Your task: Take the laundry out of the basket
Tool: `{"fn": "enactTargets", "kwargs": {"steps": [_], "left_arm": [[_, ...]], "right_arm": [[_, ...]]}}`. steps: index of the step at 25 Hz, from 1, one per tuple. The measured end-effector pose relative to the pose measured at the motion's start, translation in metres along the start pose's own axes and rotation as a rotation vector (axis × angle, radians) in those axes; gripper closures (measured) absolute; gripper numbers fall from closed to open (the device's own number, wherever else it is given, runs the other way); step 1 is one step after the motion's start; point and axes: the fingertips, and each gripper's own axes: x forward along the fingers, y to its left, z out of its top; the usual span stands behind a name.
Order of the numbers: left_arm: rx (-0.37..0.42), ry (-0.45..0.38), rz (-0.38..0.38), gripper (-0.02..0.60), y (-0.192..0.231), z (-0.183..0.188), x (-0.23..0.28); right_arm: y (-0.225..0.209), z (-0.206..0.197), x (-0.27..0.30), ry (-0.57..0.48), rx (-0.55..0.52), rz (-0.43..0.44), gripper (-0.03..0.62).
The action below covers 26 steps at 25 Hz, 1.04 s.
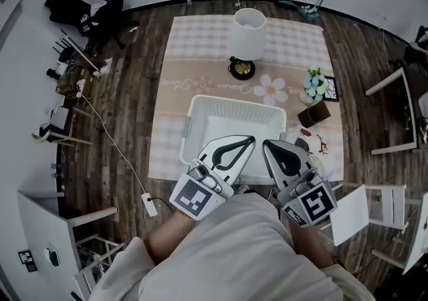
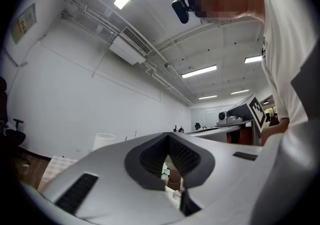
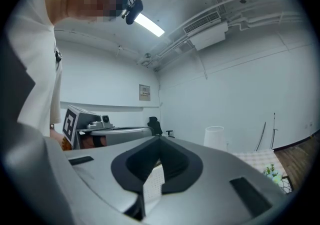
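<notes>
White basket (image 1: 231, 100) at near table (image 1: 200, 45) edge; left tool (image 1: 249, 140) and right tool (image 1: 267, 145) over its rim, jaws together, empty.

both grippers sit side by side close in front of the person's torso, pointing away from the body and roughly level. the left gripper (image 1: 250, 140) has its jaws pressed together with nothing between them. the right gripper (image 1: 267, 144) is closed and empty too. their tips lean slightly toward each other, near but apart. bare forearms (image 1: 166, 243) run back from the marker cubes (image 1: 195, 197) toward the body.
</notes>
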Motion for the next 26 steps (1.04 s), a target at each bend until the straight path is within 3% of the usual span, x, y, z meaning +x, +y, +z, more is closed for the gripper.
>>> {"fn": "enactTargets", "kwargs": {"steps": [26], "left_arm": [[-0.057, -0.005, 0.002, 0.568, 0.013, -0.002, -0.003]], "right_arm": [[0.005, 0.005, 0.013, -0.006, 0.004, -0.034, 0.6]]}}
